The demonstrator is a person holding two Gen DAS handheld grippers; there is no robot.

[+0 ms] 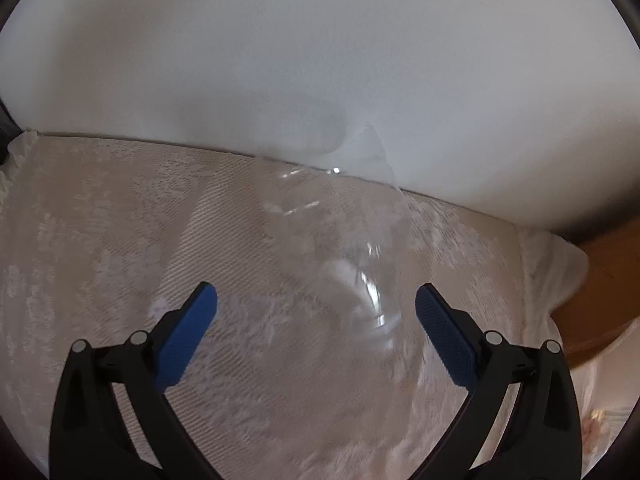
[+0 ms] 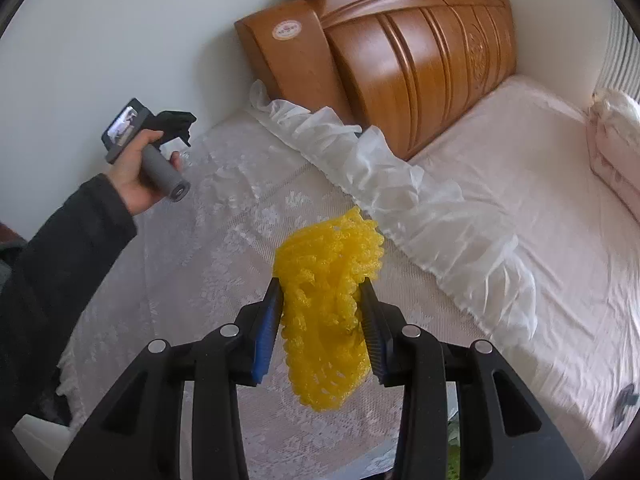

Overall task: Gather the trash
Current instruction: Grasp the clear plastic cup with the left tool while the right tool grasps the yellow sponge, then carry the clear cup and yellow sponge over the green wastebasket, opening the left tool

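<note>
In the left wrist view a clear crumpled plastic piece point(image 1: 340, 240) lies on the lace tablecloth point(image 1: 120, 240) against the white wall. My left gripper point(image 1: 316, 300) is open, its blue pads on either side of the near end of the plastic, not touching it. In the right wrist view my right gripper point(image 2: 322, 292) is shut on a yellow foam net point(image 2: 328, 280) and holds it above the lace cloth point(image 2: 200, 260). The left gripper's handle point(image 2: 160, 160) shows there in a hand at the far left, near the wall.
A white ruffled trim point(image 2: 400, 184) edges the lace-covered surface. Beyond it lies a bed with a pink sheet point(image 2: 520, 200), a wooden headboard point(image 2: 400, 60) and folded bedding point(image 2: 616, 140) at the right. The white wall point(image 1: 320, 60) stands close ahead of the left gripper.
</note>
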